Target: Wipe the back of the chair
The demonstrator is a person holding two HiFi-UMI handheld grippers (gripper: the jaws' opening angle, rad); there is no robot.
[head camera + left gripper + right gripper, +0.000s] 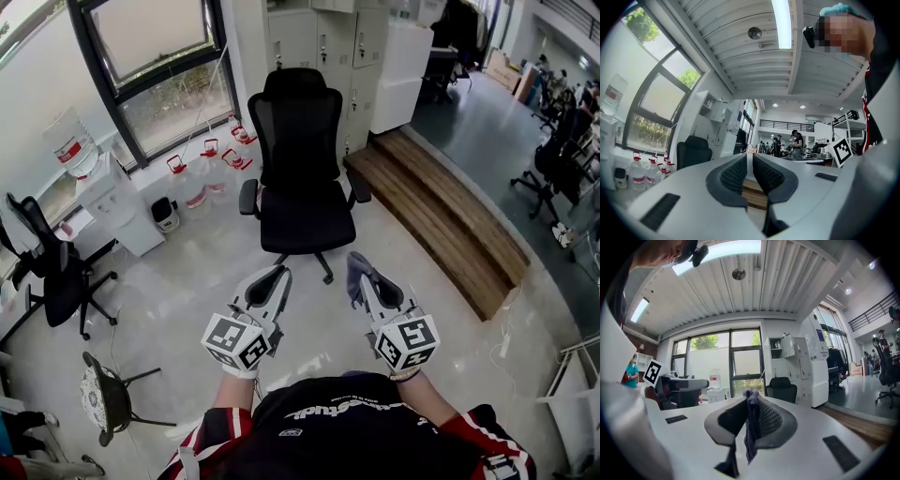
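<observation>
So: approach step, chair (300,183) stands clear at 12 o'clock.
Right gripper (362,274) pinches the cloth (750,420); left gripper (278,278) pressed together, empty. Next, probably: get behind the backrest (300,117), lay cloth flat.

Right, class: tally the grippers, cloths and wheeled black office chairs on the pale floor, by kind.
Grippers: 2, left gripper and right gripper
Cloths: 1, cloth in right gripper
Office chairs: 2, middle chair and left chair
Total: 5
</observation>
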